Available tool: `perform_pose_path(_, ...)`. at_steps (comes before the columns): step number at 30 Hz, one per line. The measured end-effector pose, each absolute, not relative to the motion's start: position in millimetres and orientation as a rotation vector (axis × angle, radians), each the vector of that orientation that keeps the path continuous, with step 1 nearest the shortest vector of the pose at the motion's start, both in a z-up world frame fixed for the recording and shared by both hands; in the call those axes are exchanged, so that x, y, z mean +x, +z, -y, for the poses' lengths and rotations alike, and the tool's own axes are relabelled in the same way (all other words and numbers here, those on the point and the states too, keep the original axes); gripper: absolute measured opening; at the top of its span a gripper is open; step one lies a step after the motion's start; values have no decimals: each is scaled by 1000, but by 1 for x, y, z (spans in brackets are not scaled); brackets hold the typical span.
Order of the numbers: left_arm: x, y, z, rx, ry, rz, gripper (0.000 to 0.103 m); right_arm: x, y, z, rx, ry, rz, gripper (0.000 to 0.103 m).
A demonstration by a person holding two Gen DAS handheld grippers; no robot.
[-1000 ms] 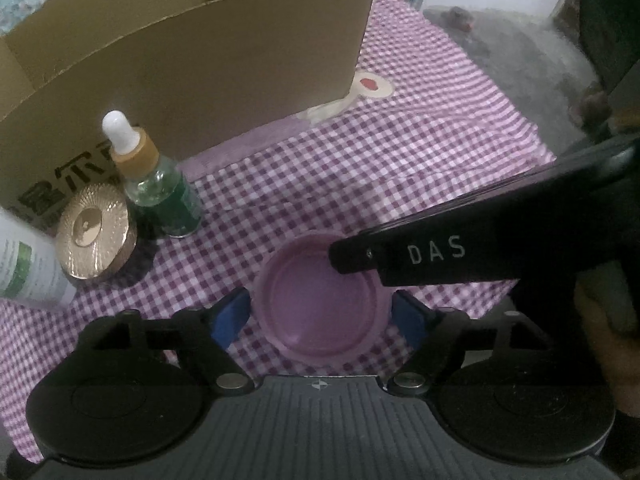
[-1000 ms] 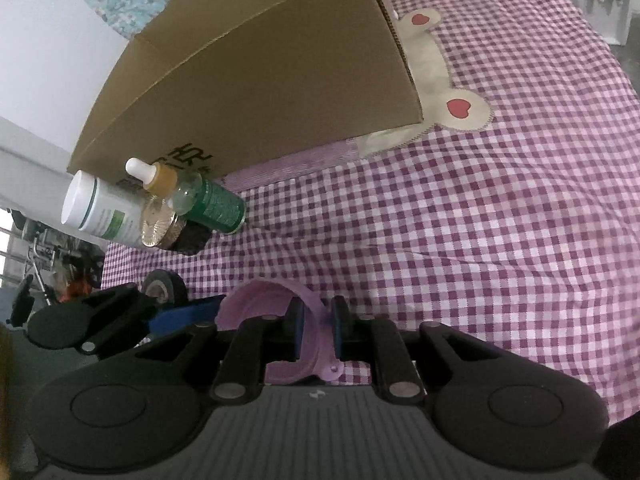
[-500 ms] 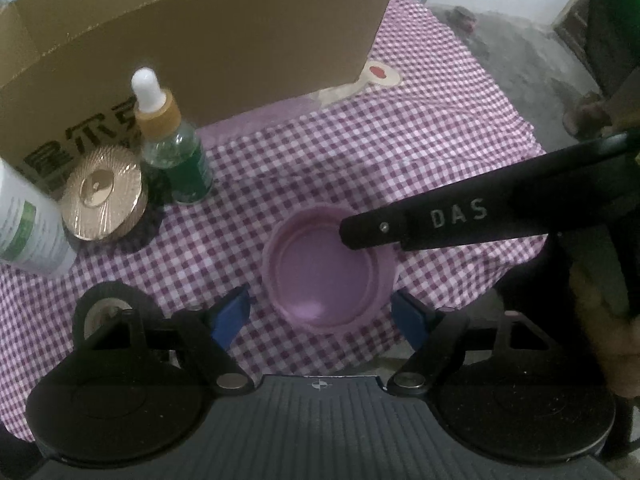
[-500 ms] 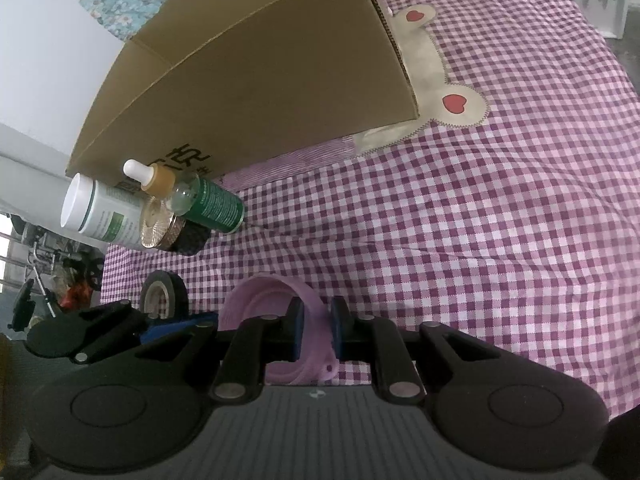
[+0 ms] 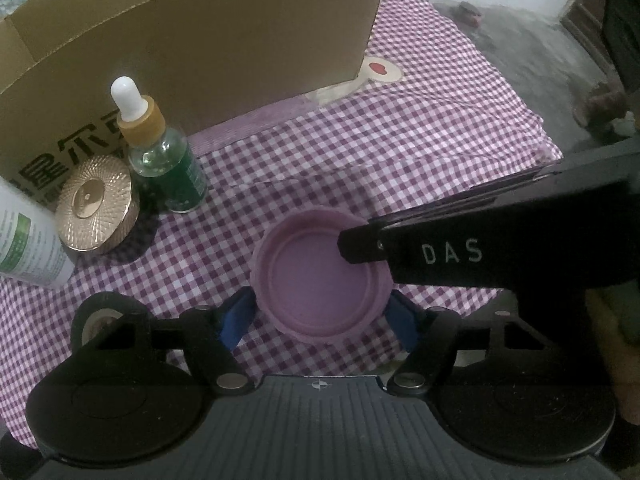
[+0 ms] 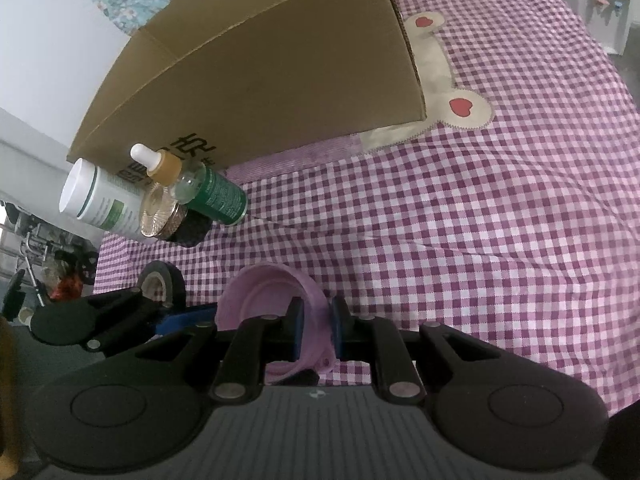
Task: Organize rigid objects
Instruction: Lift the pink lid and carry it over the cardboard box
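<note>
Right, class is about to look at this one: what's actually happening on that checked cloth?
A person works two handheld grippers. The right gripper is shut on the rim of a purple lid, while the left gripper has just been closing, its blue pads flanking the lid's sides. A dropper bottle, a gold-capped jar and a white bottle stand beside the open cardboard box, not yet packed.

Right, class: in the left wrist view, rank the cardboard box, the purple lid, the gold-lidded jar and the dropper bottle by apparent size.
1. cardboard box, largest by far
2. purple lid, though it is nearest the camera
3. dropper bottle and gold-lidded jar: too alike to rank
</note>
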State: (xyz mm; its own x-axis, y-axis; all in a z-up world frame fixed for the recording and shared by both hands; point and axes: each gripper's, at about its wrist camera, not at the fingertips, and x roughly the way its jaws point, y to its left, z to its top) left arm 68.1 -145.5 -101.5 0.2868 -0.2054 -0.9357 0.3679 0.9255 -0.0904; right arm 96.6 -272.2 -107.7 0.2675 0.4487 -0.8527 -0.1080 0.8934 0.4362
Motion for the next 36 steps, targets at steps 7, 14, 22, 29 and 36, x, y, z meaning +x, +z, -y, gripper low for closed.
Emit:
perform_pose_path(7, 67, -98, 145, 156, -382, -1216, 70, 93, -104, 271, 312, 375, -1233, 16)
perform_pose_path(14, 65, -85, 148, 156, -381, -1184, 70, 91, -93, 275, 313, 367, -1205, 16)
perform_pose_path(22, 63, -72, 149, 151, -382, -1147, 70, 89, -85, 276, 306, 358, -1188, 16)
perform_pose_path(29, 60, -66, 150, 156, -382, -1128, 70, 87, -80, 277, 312, 355, -1175, 16)
perform_pose_path(36, 55, -60, 150, 159, -382, -1120, 70, 84, -77, 279, 319, 353, -1166, 16)
